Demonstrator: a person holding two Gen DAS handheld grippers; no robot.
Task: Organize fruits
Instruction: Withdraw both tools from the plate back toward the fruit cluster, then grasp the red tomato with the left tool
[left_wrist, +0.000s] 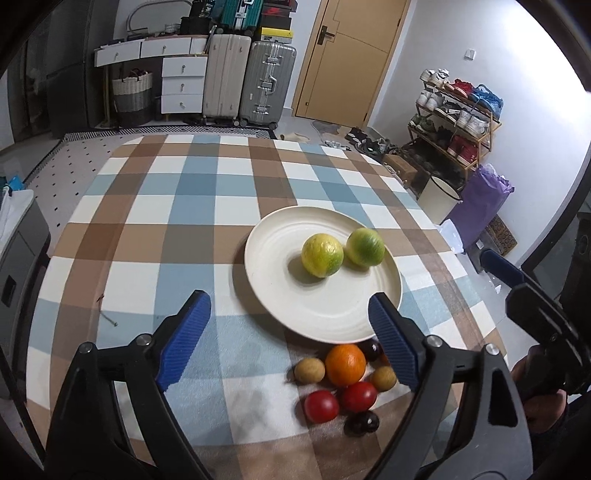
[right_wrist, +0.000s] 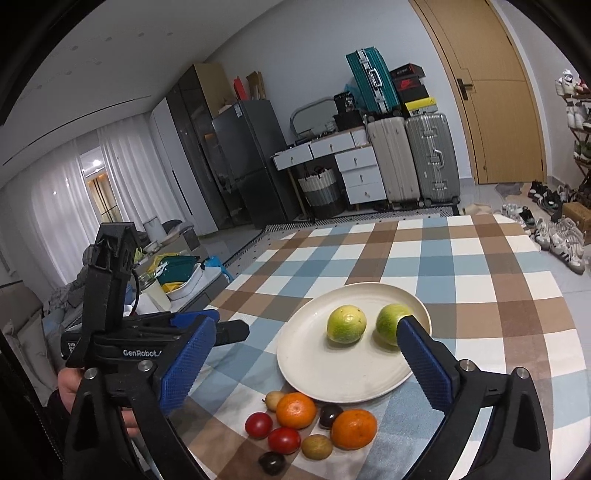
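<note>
On right view only, second orange (right_wrist: 353, 428), fridge (right_wrist: 245, 155)

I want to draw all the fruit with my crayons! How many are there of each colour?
Yellow-green, on the white plate: 2
Orange, on the cloth: 2
Red: 2
Tan-brown: 2
Dark purple: 2
Total: 10

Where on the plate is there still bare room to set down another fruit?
The plate is bare across its near and left parts, up to the two green citrus fruits at its far right. The loose fruit pile crowds the cloth just before its near rim.
</note>
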